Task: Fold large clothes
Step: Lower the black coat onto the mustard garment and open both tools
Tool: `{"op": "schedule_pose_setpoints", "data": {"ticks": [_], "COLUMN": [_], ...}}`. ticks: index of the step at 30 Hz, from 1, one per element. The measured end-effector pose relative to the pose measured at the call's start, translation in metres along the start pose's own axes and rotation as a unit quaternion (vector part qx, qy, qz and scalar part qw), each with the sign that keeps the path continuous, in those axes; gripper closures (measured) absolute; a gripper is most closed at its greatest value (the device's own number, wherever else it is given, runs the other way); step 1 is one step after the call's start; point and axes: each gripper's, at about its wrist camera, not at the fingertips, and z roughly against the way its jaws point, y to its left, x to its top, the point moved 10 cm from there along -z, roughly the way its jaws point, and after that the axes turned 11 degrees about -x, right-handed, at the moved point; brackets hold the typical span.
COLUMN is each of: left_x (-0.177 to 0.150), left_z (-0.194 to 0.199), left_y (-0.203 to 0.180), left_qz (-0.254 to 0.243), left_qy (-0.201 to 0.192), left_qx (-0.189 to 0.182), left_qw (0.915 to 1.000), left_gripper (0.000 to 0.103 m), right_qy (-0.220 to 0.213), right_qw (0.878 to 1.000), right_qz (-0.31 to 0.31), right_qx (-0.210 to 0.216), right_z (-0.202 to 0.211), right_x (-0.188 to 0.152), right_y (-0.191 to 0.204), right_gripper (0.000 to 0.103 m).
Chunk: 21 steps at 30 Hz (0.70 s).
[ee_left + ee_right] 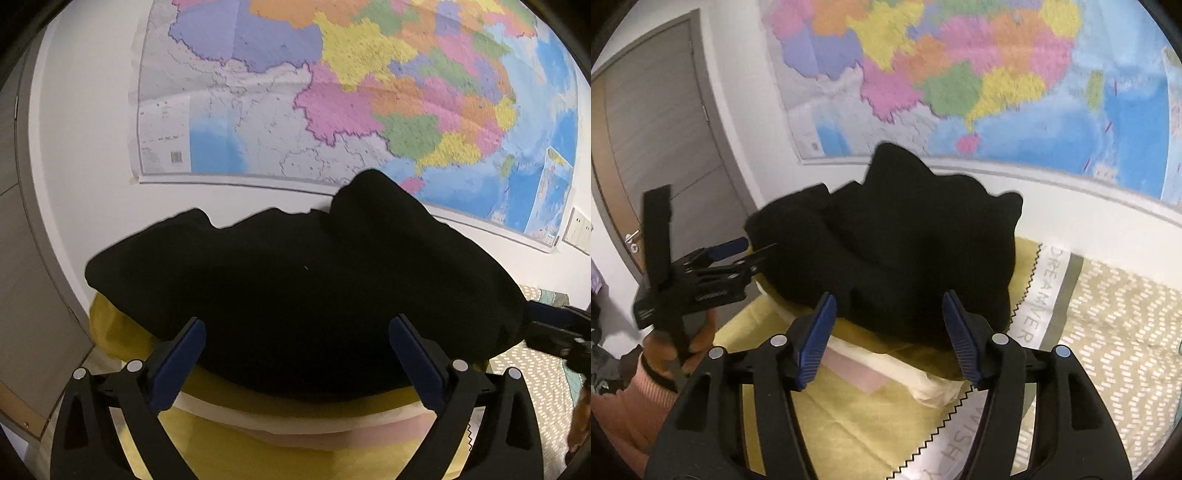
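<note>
Resting bunched on the yellow pillow (pixel 849 417), the black garment (pixel 295 295) lies loose: the left gripper (pixel 297 328) stands wide apart, the right gripper (pixel 888 314) apart too, both empty. Unheld, the heap could slump sideways off the pillow.

Both fisheye views: even, soft indoor light, source not visible — no hard shadows, no glare. Strong barrel distortion; dark vignette at the corners. The wall map (pixel 960 74) is smeared by motion blur in the right view, sharper in the left. The black garment (pixel 295 295) reads as flat black — no fold detail.
</note>
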Motion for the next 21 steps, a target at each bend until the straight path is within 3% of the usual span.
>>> {"op": "schedule_pose_setpoints", "data": {"ticks": [7, 9, 21], "left_x": [-0.008, -0.008, -0.01], "left_z": [-0.008, -0.008, 0.013], "left_y": [-0.003, -0.002, -0.015], "left_qz": [0.0, 0.004, 0.001], "left_qy": [0.005, 0.003, -0.003], "left_qx": [0.022, 0.029, 0.08], "left_qw": [0.9998, 0.9996, 0.9968], "left_gripper": [0.007, 0.007, 0.007], "right_qy": [0.026, 0.025, -0.012], "right_qw": [0.999, 0.999, 0.999], "right_qz": [0.007, 0.01, 0.023], "right_qx": [-0.023, -0.024, -0.036], "right_z": [-0.03, -0.031, -0.007], "right_x": [-0.006, -0.007, -0.001], "right_y": [-0.004, -0.003, 0.005], "right_gripper": [0.04, 0.034, 0.012]}}
